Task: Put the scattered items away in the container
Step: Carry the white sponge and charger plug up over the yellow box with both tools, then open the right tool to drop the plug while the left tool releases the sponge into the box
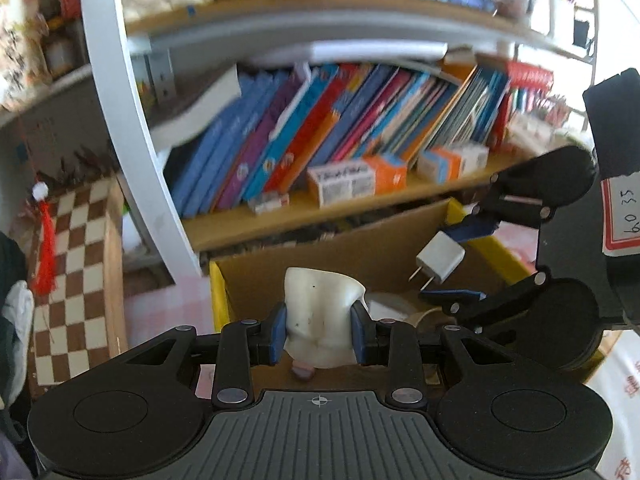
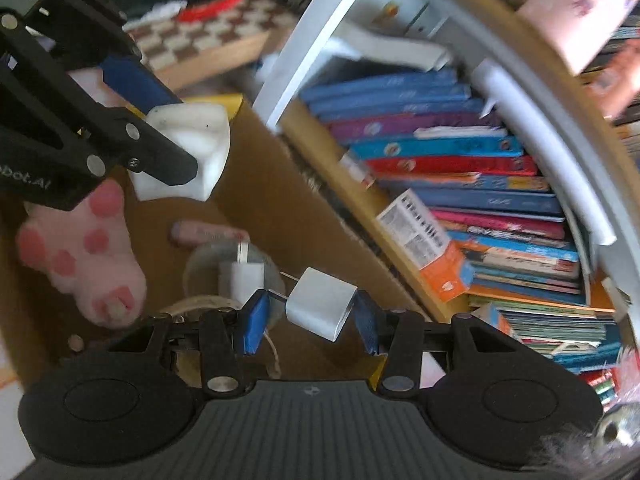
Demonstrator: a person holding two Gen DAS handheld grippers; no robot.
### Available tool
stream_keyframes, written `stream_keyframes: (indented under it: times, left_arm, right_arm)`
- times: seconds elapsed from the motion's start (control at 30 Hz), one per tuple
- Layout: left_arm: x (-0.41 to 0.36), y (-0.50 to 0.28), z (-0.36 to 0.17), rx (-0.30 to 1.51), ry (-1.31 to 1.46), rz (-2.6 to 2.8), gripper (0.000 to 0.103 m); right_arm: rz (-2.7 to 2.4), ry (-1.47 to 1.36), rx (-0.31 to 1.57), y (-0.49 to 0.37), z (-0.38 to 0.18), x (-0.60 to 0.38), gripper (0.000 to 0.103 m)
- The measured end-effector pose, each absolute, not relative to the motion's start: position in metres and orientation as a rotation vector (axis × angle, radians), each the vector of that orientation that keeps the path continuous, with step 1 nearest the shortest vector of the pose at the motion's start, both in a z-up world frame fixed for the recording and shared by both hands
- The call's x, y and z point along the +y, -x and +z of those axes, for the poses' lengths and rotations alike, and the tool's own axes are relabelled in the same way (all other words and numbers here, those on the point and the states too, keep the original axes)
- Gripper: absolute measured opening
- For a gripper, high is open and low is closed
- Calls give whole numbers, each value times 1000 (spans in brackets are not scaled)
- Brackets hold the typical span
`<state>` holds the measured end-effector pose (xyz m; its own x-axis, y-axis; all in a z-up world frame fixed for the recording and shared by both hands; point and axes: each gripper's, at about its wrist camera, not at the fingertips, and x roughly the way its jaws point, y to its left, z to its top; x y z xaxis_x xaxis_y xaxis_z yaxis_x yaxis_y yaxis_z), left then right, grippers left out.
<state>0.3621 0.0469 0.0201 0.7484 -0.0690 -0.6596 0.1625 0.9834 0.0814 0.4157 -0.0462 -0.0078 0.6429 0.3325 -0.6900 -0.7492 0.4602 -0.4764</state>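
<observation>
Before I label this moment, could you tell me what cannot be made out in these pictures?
- Box floor: left wrist view, mostly hidden by the left gripper and its white block.
- Book titles: both views, motion blur.
- Right gripper grip on the charger: right wrist view, pad contact unclear.
- Pink toy: right wrist view, top covered by the left gripper.

Each camera sits just behind its own jaws, close above the cardboard box (image 1: 400, 248). The left wrist view faces the bookshelf (image 1: 320, 128) head-on; the right wrist view tilts down into the box (image 2: 280, 208). Both share box, books and chessboard (image 1: 76, 264).
</observation>
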Motion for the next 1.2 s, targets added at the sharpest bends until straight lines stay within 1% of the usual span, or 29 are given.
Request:
stream_keyframes:
  times: [0.4,0.67,0.87,1.0,1.07,1.1,1.13,1.2]
  left_arm:
    - [42,-380,-5,842,-205,-110,31]
    - [39,-383,-13,879,-236,-103,31]
    - [37,-385,-16,893,-246,-99,34]
    - [37,-384,-18,891,-254,-87,42]
    - [36,-382,-16,870,-261,-79,56]
    - [35,-379,-13,850,-262,-78,68]
    - [34,-375,-9,825,-262,-78,75]
    - [32,-368,-1,779,-263,-77,78]
  right_arm:
    - [687,1095,631,-440,-43,-22,44]
    - [671,1117,608,-444,-47,-21,45]
    - [671,1104,595,-442,-46,-24,45]
    - [668,1114,573,-437,-46,-25,49]
    - [665,1112,557,-433,-45,-27,56]
    - [667,1093,550,-431,-41,-30,61]
    - [669,1074,544,-429,-37,-32,65]
    - [672,1036,531,-424,-30,-38,67]
